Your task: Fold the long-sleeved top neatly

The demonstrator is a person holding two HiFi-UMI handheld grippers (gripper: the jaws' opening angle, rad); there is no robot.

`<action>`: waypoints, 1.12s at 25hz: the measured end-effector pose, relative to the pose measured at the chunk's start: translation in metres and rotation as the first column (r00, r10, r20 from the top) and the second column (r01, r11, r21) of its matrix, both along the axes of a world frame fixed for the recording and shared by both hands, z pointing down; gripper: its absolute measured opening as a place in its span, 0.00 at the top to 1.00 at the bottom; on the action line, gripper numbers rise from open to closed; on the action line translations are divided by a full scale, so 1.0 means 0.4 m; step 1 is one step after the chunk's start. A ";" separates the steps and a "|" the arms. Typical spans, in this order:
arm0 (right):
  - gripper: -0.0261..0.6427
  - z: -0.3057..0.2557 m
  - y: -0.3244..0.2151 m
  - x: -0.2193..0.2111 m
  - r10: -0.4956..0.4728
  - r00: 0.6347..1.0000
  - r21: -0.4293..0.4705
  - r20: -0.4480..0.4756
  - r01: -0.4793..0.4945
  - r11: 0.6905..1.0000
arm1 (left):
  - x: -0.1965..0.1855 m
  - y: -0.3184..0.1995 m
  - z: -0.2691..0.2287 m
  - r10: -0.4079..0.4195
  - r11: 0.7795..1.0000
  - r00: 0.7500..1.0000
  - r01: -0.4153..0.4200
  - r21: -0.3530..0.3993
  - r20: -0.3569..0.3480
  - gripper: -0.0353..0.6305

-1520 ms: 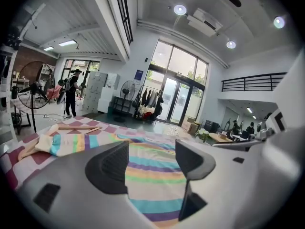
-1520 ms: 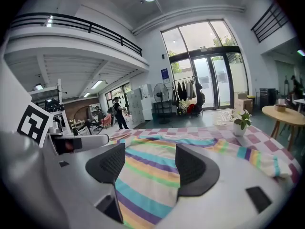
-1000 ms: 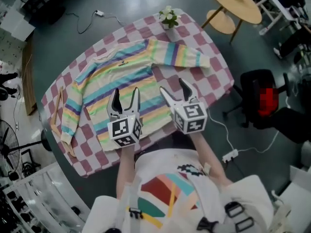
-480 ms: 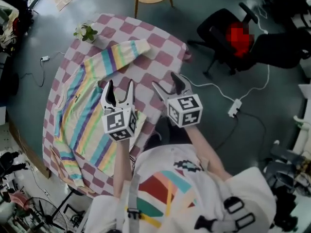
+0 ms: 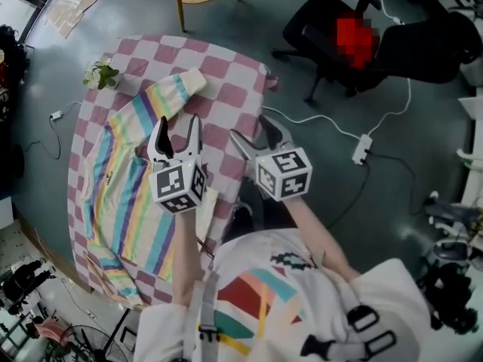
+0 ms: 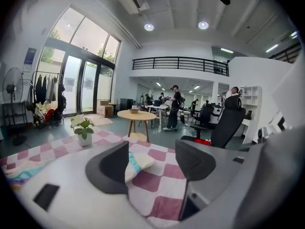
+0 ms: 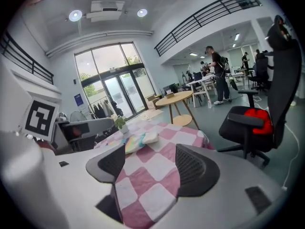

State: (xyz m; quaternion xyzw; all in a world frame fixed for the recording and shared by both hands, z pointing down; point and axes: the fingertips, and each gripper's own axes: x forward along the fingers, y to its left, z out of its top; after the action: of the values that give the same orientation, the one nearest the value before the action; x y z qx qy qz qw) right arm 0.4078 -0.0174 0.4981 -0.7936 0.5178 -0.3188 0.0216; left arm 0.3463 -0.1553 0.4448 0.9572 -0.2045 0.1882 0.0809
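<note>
Jaws stand apart and empty on both the left hand-held gripper (image 5: 176,124) and the right hand-held gripper (image 5: 252,129), held above the checkered tabletop (image 5: 226,81). The striped long-sleeved top (image 5: 124,179) lies spread flat on it, a potted plant (image 5: 100,75) beside its far shoulder.

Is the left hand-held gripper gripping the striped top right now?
No, the jaws of the left hand-held gripper stand apart and empty; the striped top lies flat beyond them.
</note>
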 end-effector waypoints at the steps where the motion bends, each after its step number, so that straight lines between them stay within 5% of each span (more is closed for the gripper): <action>1: 0.48 0.004 -0.010 0.002 0.001 1.000 0.007 0.020 -0.001 1.000 | 0.014 -0.021 -0.012 -0.006 1.000 1.000 0.006 0.008 -0.005 0.51; 6: 0.48 0.033 -0.098 0.017 0.032 0.976 0.085 0.217 -0.052 0.995 | 0.063 -0.110 -0.045 -0.040 0.998 0.999 0.040 0.046 0.002 0.51; 10: 0.48 0.052 -0.188 0.032 0.074 0.897 0.171 0.435 -0.163 0.972 | 0.081 -0.147 -0.015 -0.043 0.998 0.998 0.041 0.047 0.047 0.51; 17: 0.48 0.075 -0.333 0.057 -0.055 0.555 0.314 0.830 -0.384 0.868 | 0.122 -0.187 0.074 -0.043 0.999 0.993 0.042 0.010 0.112 0.51; 20: 0.48 0.108 -0.373 0.057 -0.102 0.354 0.278 0.930 -0.491 0.825 | 0.140 -0.207 0.105 -0.045 0.999 0.990 0.046 -0.006 0.132 0.51; 22: 0.48 0.133 -0.393 0.062 -0.113 0.258 0.241 0.960 -0.544 0.804 | 0.148 -0.217 0.120 -0.046 0.999 0.988 0.049 -0.013 0.144 0.51; 25: 0.48 0.168 -0.414 0.072 -0.110 0.183 0.198 0.977 -0.581 0.789 | 0.155 -0.230 0.134 -0.051 0.998 0.986 0.054 -0.015 0.158 0.51; 28: 0.52 0.197 -0.428 0.091 -0.093 0.149 0.165 0.985 -0.608 0.776 | 0.152 -0.242 0.141 -0.061 0.998 0.983 0.064 -0.016 0.171 0.51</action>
State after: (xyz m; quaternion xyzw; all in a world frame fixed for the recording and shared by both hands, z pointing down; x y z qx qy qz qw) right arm 0.4442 -0.1884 0.5769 -0.4481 0.2950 -0.5726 0.6199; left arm 0.4070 -0.2523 0.5011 0.9298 -0.2385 0.2689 0.0794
